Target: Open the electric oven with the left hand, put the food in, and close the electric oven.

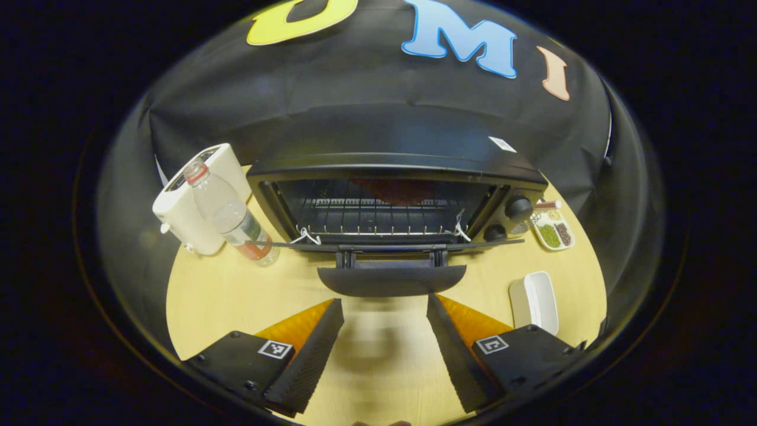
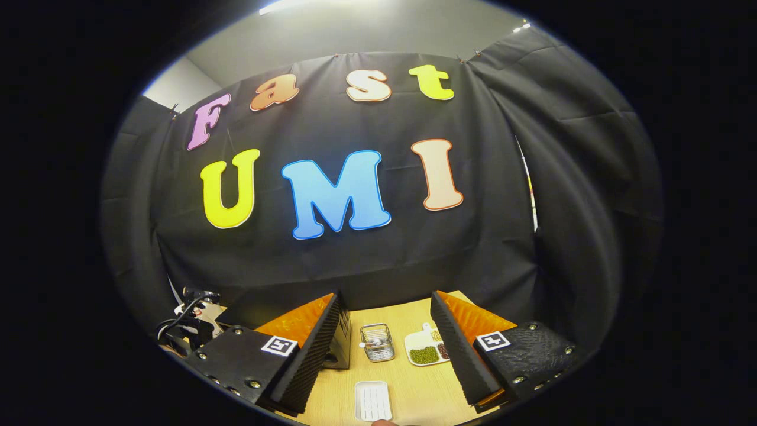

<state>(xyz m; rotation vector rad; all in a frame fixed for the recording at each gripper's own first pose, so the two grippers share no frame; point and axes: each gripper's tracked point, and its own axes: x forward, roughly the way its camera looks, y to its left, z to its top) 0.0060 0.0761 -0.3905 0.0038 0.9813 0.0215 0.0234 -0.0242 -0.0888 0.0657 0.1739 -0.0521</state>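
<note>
In the left gripper view the left gripper [image 1: 384, 331] sits at the bottom centre, fingers spread and grasping nothing. Just above it hangs the dark curved handle [image 1: 391, 279] of the black electric oven [image 1: 396, 195], whose door is swung down flat, baring the wire rack [image 1: 378, 216]. In the right gripper view the right gripper [image 2: 387, 349] is likewise released and empty at the lower centre. Between its fingers lie a small white rectangular tray [image 2: 372, 400] and a white plate of green and brown beans [image 2: 427, 348] on the pale wooden table [image 2: 414, 384]. Opening looks done; loading food and closing remain.
</note>
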